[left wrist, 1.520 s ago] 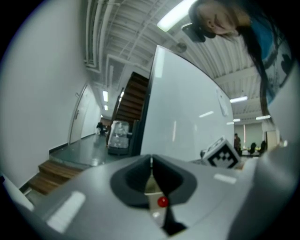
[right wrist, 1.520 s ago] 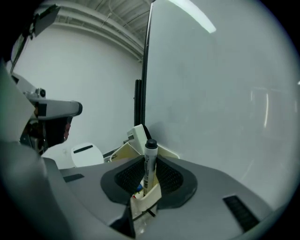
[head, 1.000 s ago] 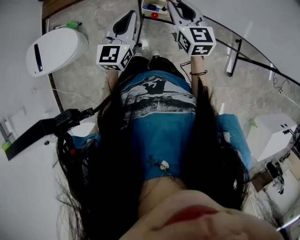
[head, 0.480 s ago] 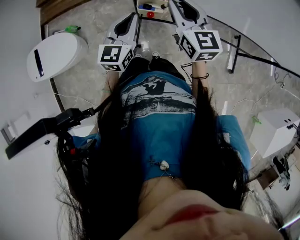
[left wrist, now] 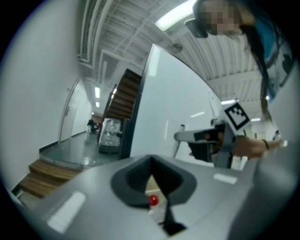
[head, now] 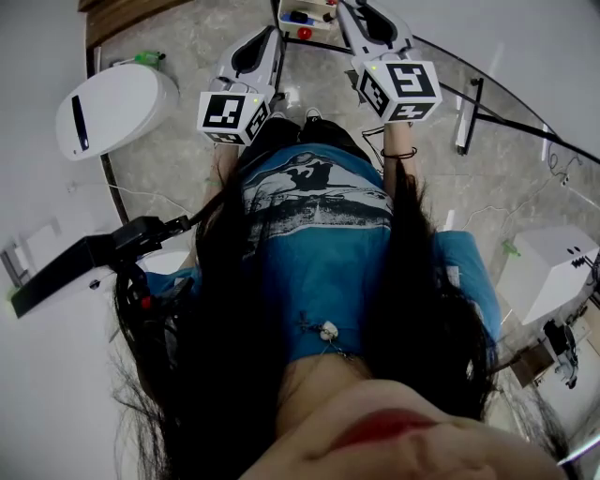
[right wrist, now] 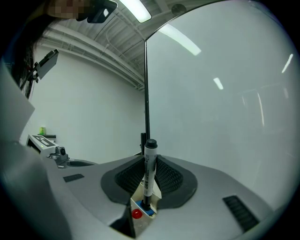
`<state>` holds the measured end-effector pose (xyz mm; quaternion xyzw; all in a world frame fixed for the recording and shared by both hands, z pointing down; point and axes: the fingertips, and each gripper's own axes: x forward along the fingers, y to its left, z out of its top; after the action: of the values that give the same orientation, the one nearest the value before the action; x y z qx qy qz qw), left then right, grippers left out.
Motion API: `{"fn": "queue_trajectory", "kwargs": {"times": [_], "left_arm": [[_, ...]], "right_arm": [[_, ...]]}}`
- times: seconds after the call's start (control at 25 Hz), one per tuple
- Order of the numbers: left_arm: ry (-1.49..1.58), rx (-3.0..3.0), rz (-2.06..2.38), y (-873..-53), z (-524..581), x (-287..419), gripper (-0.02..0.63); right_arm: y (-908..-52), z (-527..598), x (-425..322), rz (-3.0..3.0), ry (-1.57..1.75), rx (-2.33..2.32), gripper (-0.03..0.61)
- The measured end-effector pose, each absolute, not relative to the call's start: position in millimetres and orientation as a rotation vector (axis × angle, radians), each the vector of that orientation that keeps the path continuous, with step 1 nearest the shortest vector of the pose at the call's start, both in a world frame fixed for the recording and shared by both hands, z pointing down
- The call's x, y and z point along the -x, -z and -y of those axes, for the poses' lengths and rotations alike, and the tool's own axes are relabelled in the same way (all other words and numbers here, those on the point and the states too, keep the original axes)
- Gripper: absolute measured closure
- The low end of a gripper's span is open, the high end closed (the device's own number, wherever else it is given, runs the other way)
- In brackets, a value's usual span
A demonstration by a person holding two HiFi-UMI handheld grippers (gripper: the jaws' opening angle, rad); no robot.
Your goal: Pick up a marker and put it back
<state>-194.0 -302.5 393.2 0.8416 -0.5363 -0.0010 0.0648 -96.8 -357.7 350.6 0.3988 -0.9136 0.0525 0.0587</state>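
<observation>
Marker (right wrist: 149, 176): white barrel, black cap uppermost, upright, lower end seated in blue socket (right wrist: 151, 211) of holder (right wrist: 138, 199). Clamped at mid-barrel by right gripper (right wrist: 150, 159), with ribbed pads (right wrist: 166, 176) pressed on both sides.

Room: grey marbled floor (head: 178, 159); strip of wood flooring (head: 112, 14) at far edge; white walls; wooden stairs (left wrist: 44, 171) in left gripper view. Curved transparent panel (head: 525, 66) with dark rim at right side of head view. Rounded white unit (head: 112, 103) on floor at left; white box (head: 553, 267) at right.

Containers: one small beige holder, just beyond jaw tips of both grippers in head view. Contents besides marker: red cap (right wrist: 136, 214) next to blue socket. Surface under holder not determinable.

Left gripper (left wrist: 151, 168): jaws slightly apart, nothing between them; holder and red cap visible through gap.
</observation>
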Motion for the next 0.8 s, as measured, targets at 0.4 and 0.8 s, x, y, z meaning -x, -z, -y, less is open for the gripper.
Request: {"fn": "queue_trajectory", "kwargs": {"times": [0.4,0.8], "left_arm": [[0.002,-2.513,1.638,-396,303,198,0.612],[-0.021,-2.489,1.659,-401,303,204,0.612]], "right_arm": [[-381,373,99,2.713,-0.205,-1.202,0.499],[-440,392,97,2.675,-0.499,-1.243,0.499]]}}
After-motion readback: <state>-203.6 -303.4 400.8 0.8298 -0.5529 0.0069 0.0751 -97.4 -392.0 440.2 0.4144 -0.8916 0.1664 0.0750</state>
